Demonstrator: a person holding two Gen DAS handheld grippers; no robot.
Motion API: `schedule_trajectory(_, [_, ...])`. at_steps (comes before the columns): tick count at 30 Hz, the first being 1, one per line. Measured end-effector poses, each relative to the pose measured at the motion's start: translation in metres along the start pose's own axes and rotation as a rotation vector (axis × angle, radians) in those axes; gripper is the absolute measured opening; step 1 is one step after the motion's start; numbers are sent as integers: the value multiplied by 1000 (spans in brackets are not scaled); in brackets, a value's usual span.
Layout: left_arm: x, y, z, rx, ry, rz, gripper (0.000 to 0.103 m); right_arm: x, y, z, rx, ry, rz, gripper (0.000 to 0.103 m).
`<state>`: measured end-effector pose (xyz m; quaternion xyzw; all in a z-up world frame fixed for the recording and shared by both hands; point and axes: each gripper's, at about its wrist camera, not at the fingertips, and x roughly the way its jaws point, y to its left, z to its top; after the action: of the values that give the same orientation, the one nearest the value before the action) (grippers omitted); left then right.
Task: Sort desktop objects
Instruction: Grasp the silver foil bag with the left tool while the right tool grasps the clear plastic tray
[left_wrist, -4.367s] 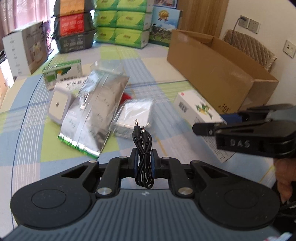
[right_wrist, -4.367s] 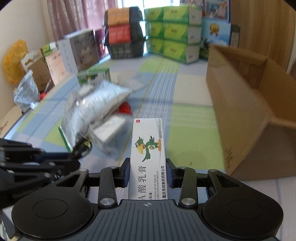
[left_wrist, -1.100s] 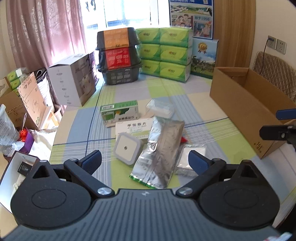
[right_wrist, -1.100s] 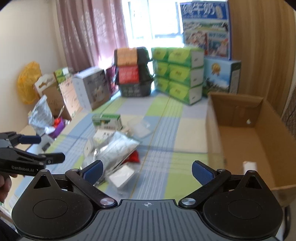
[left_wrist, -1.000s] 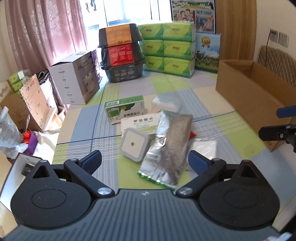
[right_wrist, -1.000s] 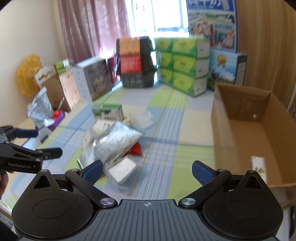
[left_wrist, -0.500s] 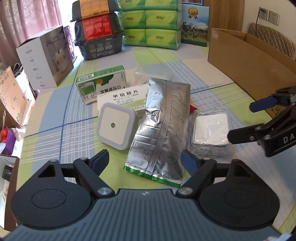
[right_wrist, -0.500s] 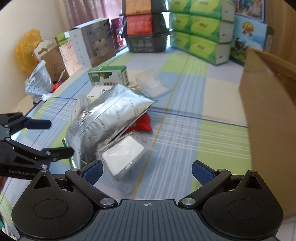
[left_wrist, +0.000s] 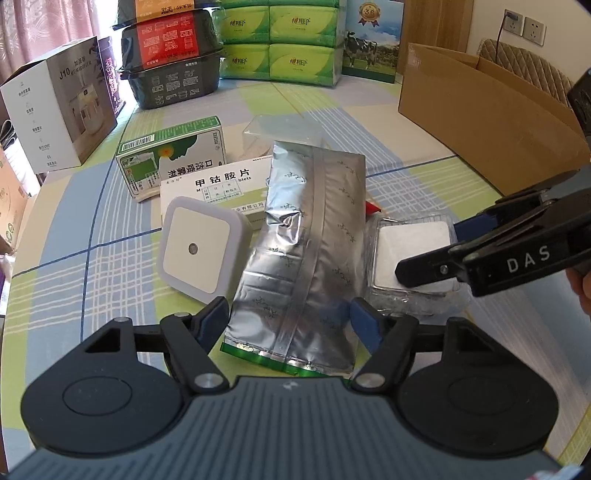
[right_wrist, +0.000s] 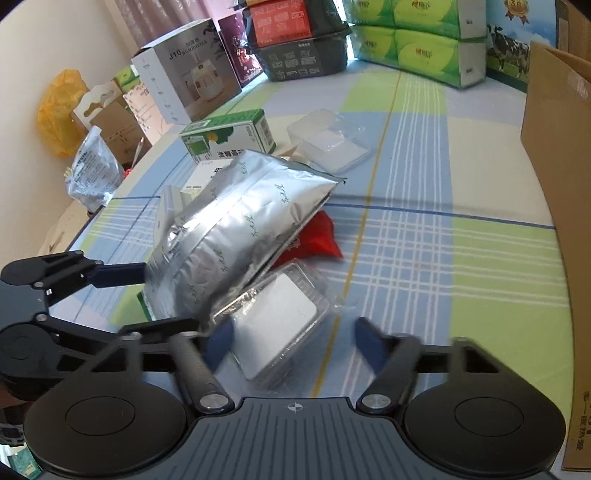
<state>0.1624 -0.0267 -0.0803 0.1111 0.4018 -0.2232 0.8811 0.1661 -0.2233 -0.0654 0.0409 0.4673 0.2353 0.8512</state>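
The silver pouch (left_wrist: 306, 243) is crinkled metallic foil with a glossy sheen, and the clear clamshell pack (right_wrist: 280, 325) beside it looks like thin, shiny plastic around a matt white block. The square night light (left_wrist: 195, 251) has a smooth satin plastic shell, the medicine boxes (left_wrist: 173, 158) are printed card, and the big carton (left_wrist: 480, 110) is plain matt corrugated cardboard. The checked table cover (right_wrist: 424, 240) is probably woven cloth, though its weave is too blurred to be sure; both grippers (left_wrist: 290, 317) (right_wrist: 291, 339) are matt black plastic with blue finger pads.
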Motion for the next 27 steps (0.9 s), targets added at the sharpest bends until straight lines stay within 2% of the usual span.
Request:
schedule_trajectory(1, [0, 0, 0, -2, 0, 0, 69, -2, 1, 1, 1, -1, 7, 34])
schedule_trajectory(4, [0, -4, 0, -3, 0, -4, 68, -10, 3, 0, -13, -7, -15, 26])
schedule_trajectory(9, [-1, -19, -3, 19, 17, -56, 63, -28, -8, -3, 3, -18, -71, 21])
schedule_trajectory(12, [-5, -27, -3, 16, 5, -79, 63, -37, -19, -5, -3, -35, -142, 22])
schedule_trajectory(14, [-6, -27, -1, -2, -7, -69, 63, -40, -28, -6, 14, -47, -191, 28])
schedule_trajectory(15, [-8, -27, 1, -16, -14, -57, 64, -41, -31, -7, 27, -47, -213, 37])
schedule_trajectory(16, [-8, -25, 3, -30, -21, -50, 65, -42, -33, -7, 38, -53, -217, 51])
schedule_trajectory(17, [-8, -24, 4, -44, -28, -46, 69, -44, -33, -7, 47, -61, -209, 60])
schedule_trajectory(18, [-8, -22, 7, -62, -35, -39, 71, -45, -33, -8, 51, -69, -195, 73])
schedule_trajectory(19, [-7, -22, 10, -76, -38, -33, 72, -45, -31, -7, 49, -73, -183, 77])
schedule_trajectory(24, [4, -20, 23, -121, -33, -25, 71, -27, -21, -3, 45, -30, -166, 78])
schedule_trajectory(27, [11, -23, 24, -92, -2, 0, 70, -14, -25, -2, 68, -3, -190, 78])
